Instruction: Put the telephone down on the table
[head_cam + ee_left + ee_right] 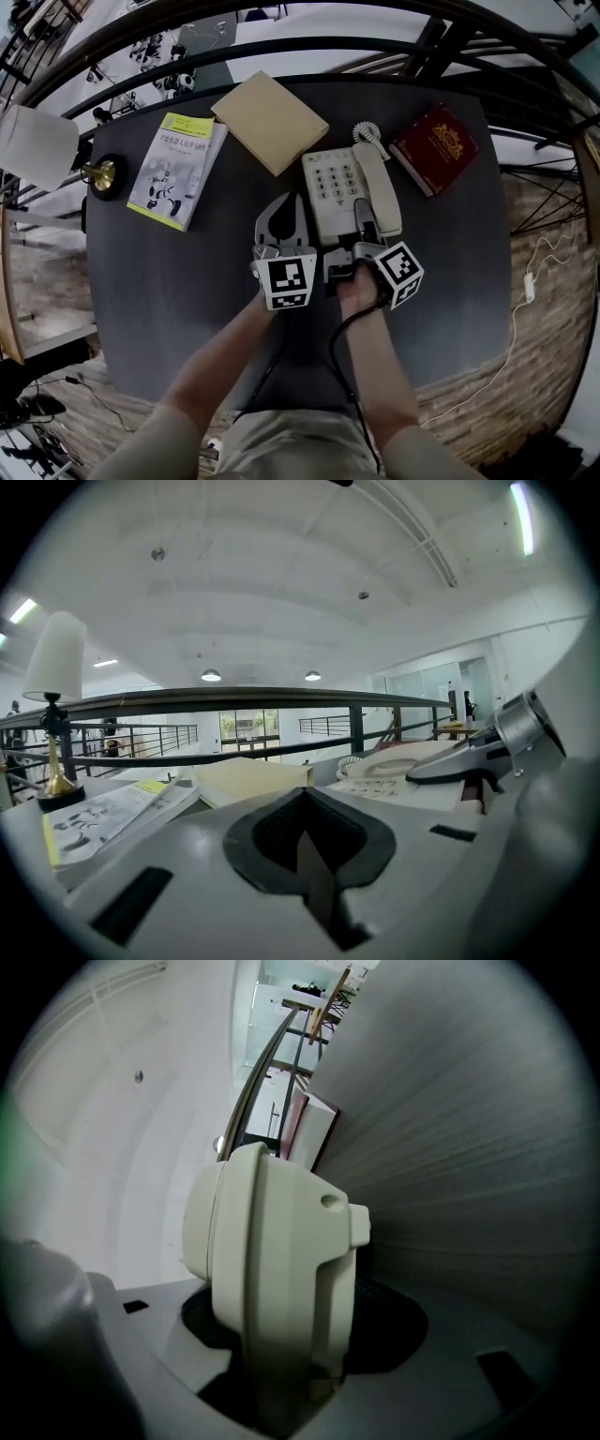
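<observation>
**Table** [187,281]: dark, matte, finely grained top with a rounded edge, fenced by a dark tubular railing. There is bare surface on the near side, but the far side is crowded. In my judgement, a telephone slid forward on release would strike the books.

**Telephone** [333,187]: cream moulded plastic, smooth and slightly glossy. It has a rectangular keypad base, and the handset [377,183] lies along the base's right side. It sits at centre-right of the table, between the tan book and the red one. Whether the base already bears fully on the top cannot be settled from these views.

**Books**: a tan, plain, square-cornered book [270,122] lies near the telephone's far-left corner. A soft paper booklet [178,169] with a yellow-green edge lies further left. A red book [436,150] with a gilt emblem lies just right of the handset.

**Right gripper** [366,230]: rolled on its side, with the jaws clamped on the near end of the handset.
- Risk: the grip appears to take only the handset. If so, the base may lag or tip, or the slick plastic may slip.

**Left gripper** [284,217]: jaws pressed together with nothing between them. It sits just beside the base's left edge and gives no support.

**Lamp**: white shade [37,145] and brass foot [103,175] at the far-left edge, well apart from the telephone.

**Coiled cord** [368,133]: springy, and it lies near the red book, so it could snag there.
</observation>
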The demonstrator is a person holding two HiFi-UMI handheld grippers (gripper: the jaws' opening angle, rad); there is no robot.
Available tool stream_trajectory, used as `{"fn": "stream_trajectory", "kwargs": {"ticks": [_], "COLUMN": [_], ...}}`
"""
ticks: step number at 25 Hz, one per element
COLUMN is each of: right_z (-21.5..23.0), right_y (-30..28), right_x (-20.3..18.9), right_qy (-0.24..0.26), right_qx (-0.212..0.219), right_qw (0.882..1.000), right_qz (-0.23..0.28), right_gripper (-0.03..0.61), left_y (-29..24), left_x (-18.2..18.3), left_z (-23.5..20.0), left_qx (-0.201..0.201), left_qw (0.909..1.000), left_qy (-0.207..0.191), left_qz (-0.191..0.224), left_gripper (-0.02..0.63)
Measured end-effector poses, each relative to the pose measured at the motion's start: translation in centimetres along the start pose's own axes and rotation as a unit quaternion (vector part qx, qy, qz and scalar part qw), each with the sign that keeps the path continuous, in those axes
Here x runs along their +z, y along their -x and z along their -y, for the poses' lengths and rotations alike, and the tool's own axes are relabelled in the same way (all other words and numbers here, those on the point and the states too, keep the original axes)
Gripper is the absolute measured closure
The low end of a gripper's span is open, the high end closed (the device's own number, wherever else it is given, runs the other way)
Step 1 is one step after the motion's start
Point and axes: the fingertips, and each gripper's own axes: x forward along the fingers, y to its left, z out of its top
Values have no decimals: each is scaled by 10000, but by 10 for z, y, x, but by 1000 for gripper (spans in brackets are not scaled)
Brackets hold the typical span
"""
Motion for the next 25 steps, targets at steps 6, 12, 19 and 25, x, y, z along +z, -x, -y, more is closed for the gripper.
{"fn": "stream_trajectory", "kwargs": {"ticks": [6, 12, 19, 25], "right_z": [1, 4, 2, -14], "right_y": [-3, 0, 19, 39], "right_x": [-2, -9, -13, -26], "right_qy": [-13, -451, -470, -384], "right_qx": [-138, -521, -1457, -1633], "right_qw": [9999, 9974, 9872, 9827], "right_qz": [-54, -195, -455, -784], "right_gripper": [311, 304, 239, 239], "left_y": [-3, 1, 11, 29], "left_x": [-15, -15, -10, -2], "left_z": [3, 3, 3, 0], "left_qx": [-28, -61, -84, 1], "left_qw": [9996, 9994, 9987, 9981], "left_qy": [-66, -14, 16, 122], "left_qz": [-263, -328, -501, -596], "left_gripper": [611, 611, 611, 611]}}
